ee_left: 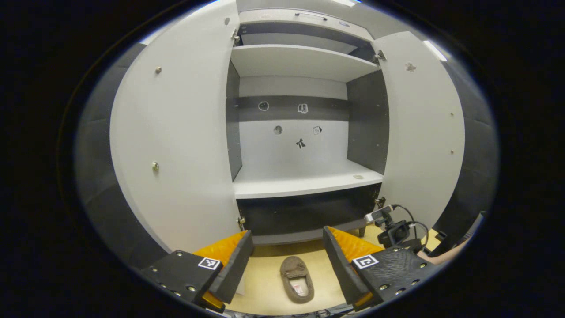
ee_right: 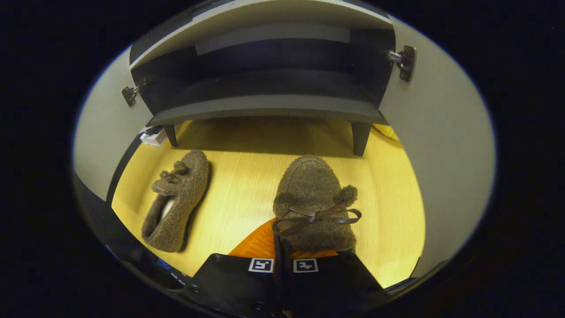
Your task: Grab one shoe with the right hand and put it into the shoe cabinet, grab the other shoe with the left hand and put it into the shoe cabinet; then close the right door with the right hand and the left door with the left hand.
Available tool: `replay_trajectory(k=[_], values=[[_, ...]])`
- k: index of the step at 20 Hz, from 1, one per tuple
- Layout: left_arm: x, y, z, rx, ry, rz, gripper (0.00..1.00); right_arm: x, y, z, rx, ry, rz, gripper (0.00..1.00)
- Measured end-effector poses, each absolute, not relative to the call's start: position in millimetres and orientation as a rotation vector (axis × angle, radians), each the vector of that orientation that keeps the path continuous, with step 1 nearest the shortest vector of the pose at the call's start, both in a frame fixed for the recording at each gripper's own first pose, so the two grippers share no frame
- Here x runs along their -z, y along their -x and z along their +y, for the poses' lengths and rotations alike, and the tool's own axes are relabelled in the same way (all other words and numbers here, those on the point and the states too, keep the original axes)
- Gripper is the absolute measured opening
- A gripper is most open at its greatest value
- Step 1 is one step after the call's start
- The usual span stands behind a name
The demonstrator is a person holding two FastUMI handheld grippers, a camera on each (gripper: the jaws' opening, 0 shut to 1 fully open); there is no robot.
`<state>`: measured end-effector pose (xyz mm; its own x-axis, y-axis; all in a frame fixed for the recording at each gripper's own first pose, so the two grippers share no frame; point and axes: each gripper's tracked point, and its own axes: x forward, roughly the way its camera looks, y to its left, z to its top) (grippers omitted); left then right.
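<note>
Right gripper (ee_right: 282, 258) jaws are pressed together on the heel edge of one brown fuzzy shoe (ee_right: 314, 201), held toe-forward over the yellow floor (ee_right: 238, 194) before the shoe cabinet (ee_right: 265, 106). Left gripper (ee_left: 287, 260) jaws are spread wide, nothing between them, aimed at the open cabinet with left door (ee_left: 176, 141) and right door (ee_left: 423, 132) swung out. The other shoe (ee_right: 176, 207) is seen lying on the floor to the left, near the cabinet's front leg.

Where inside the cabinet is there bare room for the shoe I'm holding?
The middle shelf lies bare between the dark side walls; the upper shelf too. Both doors stand wide, so the way in is open. The floor in front is busier: the other shoe lies there, and a camera with cables sits by the right door.
</note>
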<state>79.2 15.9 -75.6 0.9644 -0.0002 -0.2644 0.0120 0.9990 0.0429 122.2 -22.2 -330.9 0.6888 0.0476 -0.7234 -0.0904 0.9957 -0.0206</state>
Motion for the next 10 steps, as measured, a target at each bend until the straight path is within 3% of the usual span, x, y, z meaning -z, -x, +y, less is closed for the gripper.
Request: replay_trajectory(k=[10], values=[[86, -74, 33, -0.014, -0.064, 0.244, 0.92, 189, -103, 4, -0.158, 0.033, 0.654, 0.02]])
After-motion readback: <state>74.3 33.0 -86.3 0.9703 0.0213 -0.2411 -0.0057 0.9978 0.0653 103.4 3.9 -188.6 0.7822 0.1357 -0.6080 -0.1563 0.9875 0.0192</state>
